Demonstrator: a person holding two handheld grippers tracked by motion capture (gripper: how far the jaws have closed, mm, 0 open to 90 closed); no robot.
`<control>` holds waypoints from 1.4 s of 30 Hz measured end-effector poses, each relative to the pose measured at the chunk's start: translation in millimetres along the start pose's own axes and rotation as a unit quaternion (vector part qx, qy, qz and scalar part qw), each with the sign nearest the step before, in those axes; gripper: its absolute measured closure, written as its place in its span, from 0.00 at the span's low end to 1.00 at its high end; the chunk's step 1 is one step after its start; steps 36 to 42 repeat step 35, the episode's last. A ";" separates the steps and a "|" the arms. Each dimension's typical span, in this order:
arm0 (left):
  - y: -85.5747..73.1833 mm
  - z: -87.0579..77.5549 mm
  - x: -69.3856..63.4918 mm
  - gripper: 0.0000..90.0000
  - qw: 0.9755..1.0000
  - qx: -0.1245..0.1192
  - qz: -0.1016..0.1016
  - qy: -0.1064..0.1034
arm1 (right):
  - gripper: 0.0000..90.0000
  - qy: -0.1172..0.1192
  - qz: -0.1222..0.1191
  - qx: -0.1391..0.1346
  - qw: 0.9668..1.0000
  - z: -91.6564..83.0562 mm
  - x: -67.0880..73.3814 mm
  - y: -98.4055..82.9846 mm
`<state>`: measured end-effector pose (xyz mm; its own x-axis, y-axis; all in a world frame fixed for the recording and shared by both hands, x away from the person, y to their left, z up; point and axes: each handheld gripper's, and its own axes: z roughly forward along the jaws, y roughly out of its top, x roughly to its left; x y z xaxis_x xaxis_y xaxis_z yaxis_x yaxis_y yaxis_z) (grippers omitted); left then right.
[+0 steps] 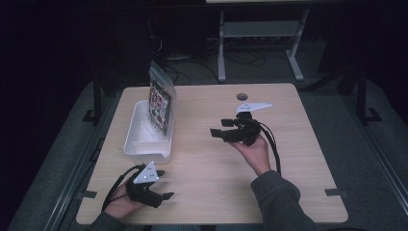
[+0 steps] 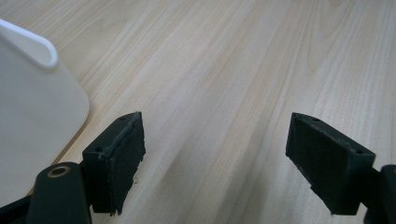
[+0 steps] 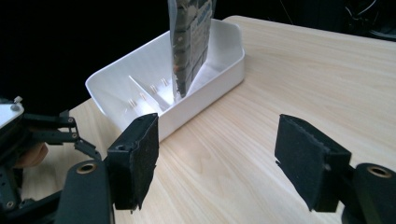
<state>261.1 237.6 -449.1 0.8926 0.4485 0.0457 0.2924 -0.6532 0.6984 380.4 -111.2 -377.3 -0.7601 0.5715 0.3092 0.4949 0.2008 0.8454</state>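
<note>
A white plastic bin with a divider stands at the table's left side, and a clear zip bag with a patterned card inside stands upright in its far compartment, leaning on the right wall. In the right gripper view the bin and the bag lie ahead. My right gripper hovers over the table's middle, pointing left toward the bin, open and empty. My left gripper rests near the front left edge, open with nothing between its pads; the bin's corner is just to its left.
The wooden table has a round cable hole near its far edge. Beyond the table stand desk legs and cables on a dark floor. In the right gripper view my left gripper is at the left edge.
</note>
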 end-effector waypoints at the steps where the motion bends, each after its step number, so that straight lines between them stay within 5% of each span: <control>1: 0.0 0.0 0.0 0.21 1.000 0.000 0.000 0.000 | 0.32 0.000 0.003 -0.001 1.000 -2.3 -0.8 -1.9; 22: 0.3 1.7 -0.8 0.21 1.000 0.004 0.001 0.000 | 0.32 -0.008 0.017 0.010 1.000 -49.1 -9.9 -37.4; 34: 0.1 2.6 -1.8 0.21 1.000 0.006 0.002 -0.003 | 0.33 -0.015 0.025 0.030 0.999 -60.8 -4.8 -79.4; 42: 0.1 2.6 -1.8 0.21 1.000 0.006 0.002 -0.003 | 0.33 -0.015 0.025 0.030 0.999 -60.8 -4.8 -79.4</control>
